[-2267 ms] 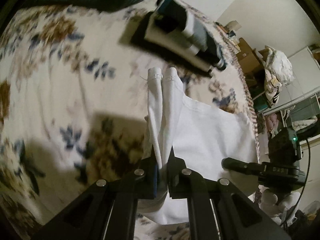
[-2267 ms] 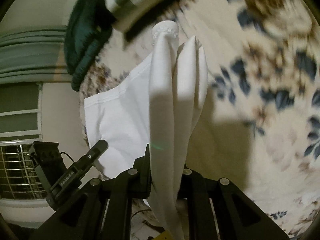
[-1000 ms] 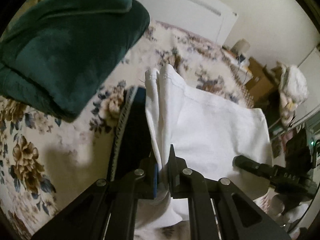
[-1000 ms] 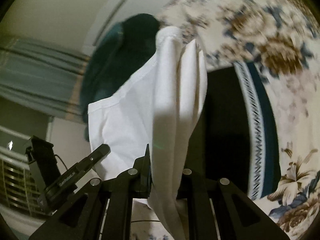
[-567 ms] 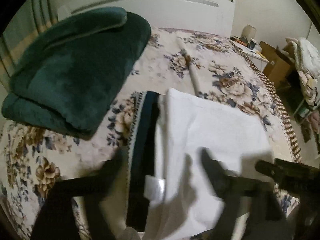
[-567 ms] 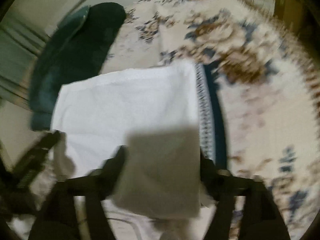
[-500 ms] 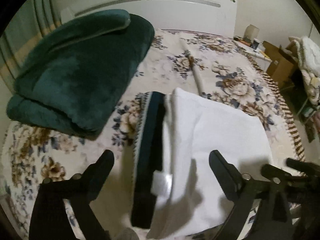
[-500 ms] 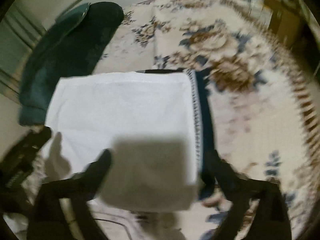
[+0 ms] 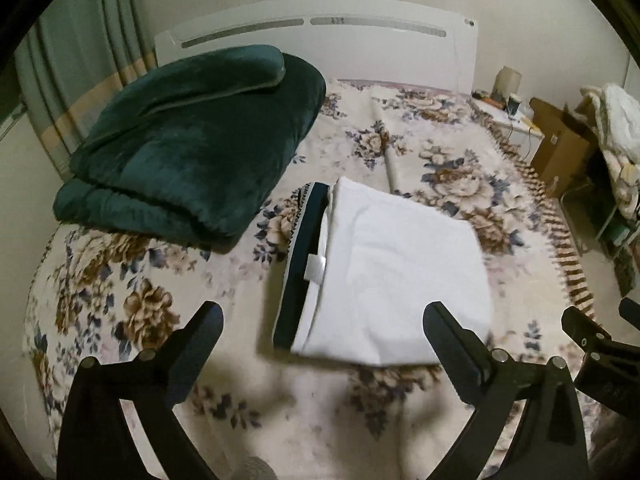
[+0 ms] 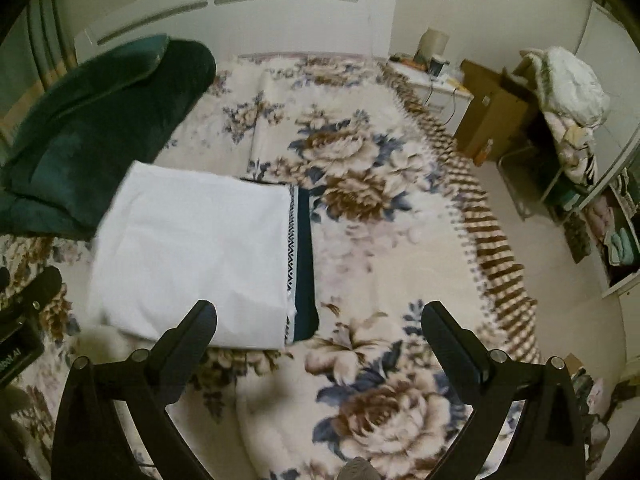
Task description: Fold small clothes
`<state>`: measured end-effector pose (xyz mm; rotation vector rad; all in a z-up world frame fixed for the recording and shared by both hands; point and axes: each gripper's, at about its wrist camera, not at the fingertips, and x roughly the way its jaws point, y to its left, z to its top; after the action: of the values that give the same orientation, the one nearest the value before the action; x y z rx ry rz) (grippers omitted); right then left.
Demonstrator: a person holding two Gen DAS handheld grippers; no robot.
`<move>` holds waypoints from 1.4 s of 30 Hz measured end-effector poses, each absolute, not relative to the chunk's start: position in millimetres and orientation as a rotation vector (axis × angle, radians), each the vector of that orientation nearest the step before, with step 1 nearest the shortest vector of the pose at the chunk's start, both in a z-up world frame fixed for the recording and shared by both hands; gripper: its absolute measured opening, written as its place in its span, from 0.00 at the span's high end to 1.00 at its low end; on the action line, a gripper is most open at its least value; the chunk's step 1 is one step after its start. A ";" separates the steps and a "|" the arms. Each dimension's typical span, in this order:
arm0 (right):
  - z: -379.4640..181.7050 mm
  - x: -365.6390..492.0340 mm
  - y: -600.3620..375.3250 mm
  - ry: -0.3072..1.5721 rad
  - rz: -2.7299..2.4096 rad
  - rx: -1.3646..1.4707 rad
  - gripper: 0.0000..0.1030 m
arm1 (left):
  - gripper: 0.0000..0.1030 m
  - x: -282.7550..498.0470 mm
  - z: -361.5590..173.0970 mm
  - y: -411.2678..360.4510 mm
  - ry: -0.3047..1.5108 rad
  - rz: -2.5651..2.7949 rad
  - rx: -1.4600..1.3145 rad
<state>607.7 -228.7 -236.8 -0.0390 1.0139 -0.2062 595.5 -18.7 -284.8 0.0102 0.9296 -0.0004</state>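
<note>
Jaws of left gripper [image 9: 322, 326] and right gripper [image 10: 318, 322] just spread, empty; white garment [image 9: 400, 268] released; edges squared from 6 o'clock.

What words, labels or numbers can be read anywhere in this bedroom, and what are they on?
None reads clearly.
Headboard: small dark marks in its slot and a corner logo, too small to read.
White tag on the folded clothes: unreadable.
Cardboard box: a sticker, too small to read.
Left gripper, jaws just opened with nothing between them: white lettering on its body in the right wrist view, cut off and blurred.
</note>
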 end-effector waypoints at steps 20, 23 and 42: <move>-4.1 361.4 -213.0 0.804 -0.194 -0.035 0.00 | 0.01 390.2 -108.3 -30.7 0.829 0.004 -0.020; 17.8 331.7 -211.6 0.787 -0.183 -0.044 0.00 | 0.01 366.8 -93.6 -30.6 0.820 -0.002 -0.023; 120.6 202.7 -198.5 0.652 -0.123 -0.073 0.00 | 0.01 260.9 -33.2 -26.8 0.718 0.001 -0.019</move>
<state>202.7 -198.5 120.6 -0.0728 0.6519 -0.1226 260.9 -26.8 -33.2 -0.0188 0.7185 0.0008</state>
